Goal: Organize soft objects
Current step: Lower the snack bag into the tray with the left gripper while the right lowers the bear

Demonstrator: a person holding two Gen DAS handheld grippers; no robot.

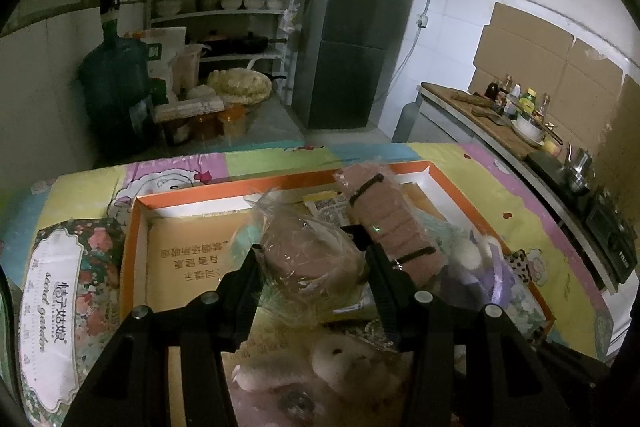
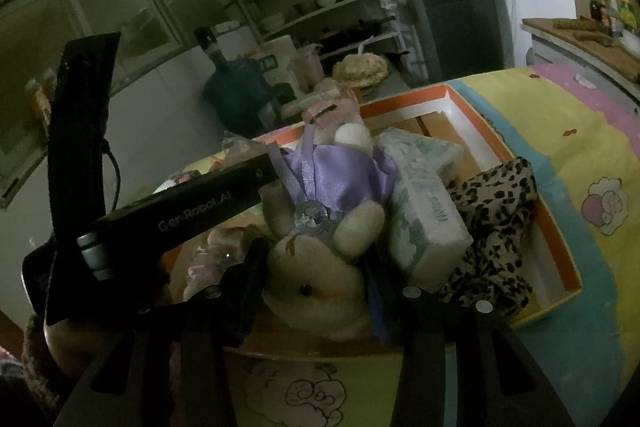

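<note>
An orange-rimmed cardboard box [image 1: 136, 227] lies on a cartoon-print cloth and holds a heap of soft things. My left gripper [image 1: 314, 255] is shut on a brown-pink bundle wrapped in clear plastic [image 1: 308, 247], with a finger pressing on each side. Behind it leans a pink folded cloth with black bands [image 1: 384, 211]. My right gripper [image 2: 316, 267] is shut on the head of a white plush rabbit in a purple dress [image 2: 316, 291], which lies upside down in the box [image 2: 560, 259]. A pale pink plush [image 1: 344, 359] lies under the left gripper.
A green-white tissue pack [image 2: 424, 215] and a leopard-print cloth [image 2: 496, 227] fill the box's right side. A floral tissue pack [image 1: 60, 307] lies outside the box at the left. The left gripper's black body [image 2: 200, 211] crosses the right wrist view. Shelves, a water jug and a fridge stand behind.
</note>
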